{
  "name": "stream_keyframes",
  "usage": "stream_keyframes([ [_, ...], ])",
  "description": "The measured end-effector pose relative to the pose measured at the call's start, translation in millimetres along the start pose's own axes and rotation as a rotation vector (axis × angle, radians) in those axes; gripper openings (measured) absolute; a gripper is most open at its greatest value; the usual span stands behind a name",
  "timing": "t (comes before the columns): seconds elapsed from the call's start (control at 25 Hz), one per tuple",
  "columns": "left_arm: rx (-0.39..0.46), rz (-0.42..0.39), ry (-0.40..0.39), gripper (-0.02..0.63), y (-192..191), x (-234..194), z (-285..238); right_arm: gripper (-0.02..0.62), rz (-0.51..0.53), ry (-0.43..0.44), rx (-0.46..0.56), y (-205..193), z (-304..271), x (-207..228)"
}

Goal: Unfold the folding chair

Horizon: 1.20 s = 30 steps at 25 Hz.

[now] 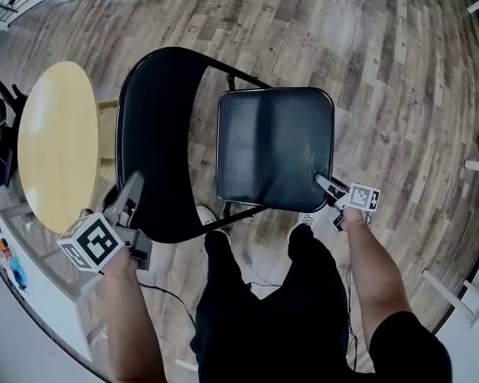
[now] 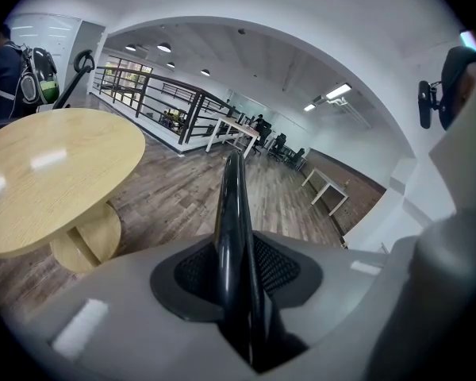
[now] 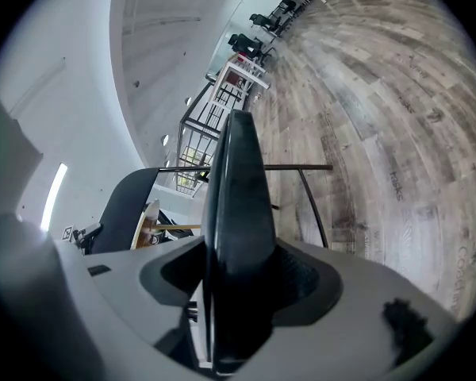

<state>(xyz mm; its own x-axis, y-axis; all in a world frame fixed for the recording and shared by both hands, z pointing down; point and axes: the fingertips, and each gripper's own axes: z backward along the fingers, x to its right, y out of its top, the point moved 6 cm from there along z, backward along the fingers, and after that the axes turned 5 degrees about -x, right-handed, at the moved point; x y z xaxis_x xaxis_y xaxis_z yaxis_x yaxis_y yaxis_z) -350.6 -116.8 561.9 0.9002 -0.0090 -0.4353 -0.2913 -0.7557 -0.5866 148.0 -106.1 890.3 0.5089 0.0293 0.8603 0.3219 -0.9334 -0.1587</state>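
Head view: left gripper [image 1: 133,186] clenched on chair backrest [image 1: 156,134], right gripper [image 1: 324,183] clenched on seat [image 1: 275,146].

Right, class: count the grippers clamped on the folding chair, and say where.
2. The left gripper holds the backrest at its near edge, at the head view's left; the right gripper holds the seat at its near right corner.

A folding chair [image 1: 223,134] stands on a wood floor [image 1: 367,38], backrest [image 1: 156,134] left of seat [image 1: 275,146]. A round table [image 1: 56,142] is just left. The left gripper [image 1: 132,186] is on the backrest's near edge, the right gripper [image 1: 323,183] on the seat's near corner.
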Motion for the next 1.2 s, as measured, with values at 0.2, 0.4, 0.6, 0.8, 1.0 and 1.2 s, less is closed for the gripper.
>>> stream_keyframes([
  [0.2, 0.006, 0.003, 0.007, 0.124, -8, 0, -3, 0.242, -0.004, 0.024, 0.003, 0, 2, 18],
  [0.4, -0.004, 0.006, 0.021, 0.124, -17, 18, -18, 0.244, 0.008, 0.092, 0.006, 10, 9, 44],
  [0.6, -0.008, 0.006, 0.021, 0.124, -17, 22, -19, 0.245, 0.061, 0.141, 0.011, 14, 7, 48],
  [0.8, -0.004, 0.006, 0.026, 0.124, -22, 24, -24, 0.25, -0.004, 0.124, 0.028, 10, 10, 70],
  [1.0, -0.006, 0.008, 0.025, 0.124, -31, 26, -34, 0.253, -0.031, 0.128, 0.035, 8, 13, 96],
  [1.2, -0.004, 0.01, 0.008, 0.124, -38, 28, -41, 0.258, 0.035, 0.159, 0.042, 14, 14, 106],
])
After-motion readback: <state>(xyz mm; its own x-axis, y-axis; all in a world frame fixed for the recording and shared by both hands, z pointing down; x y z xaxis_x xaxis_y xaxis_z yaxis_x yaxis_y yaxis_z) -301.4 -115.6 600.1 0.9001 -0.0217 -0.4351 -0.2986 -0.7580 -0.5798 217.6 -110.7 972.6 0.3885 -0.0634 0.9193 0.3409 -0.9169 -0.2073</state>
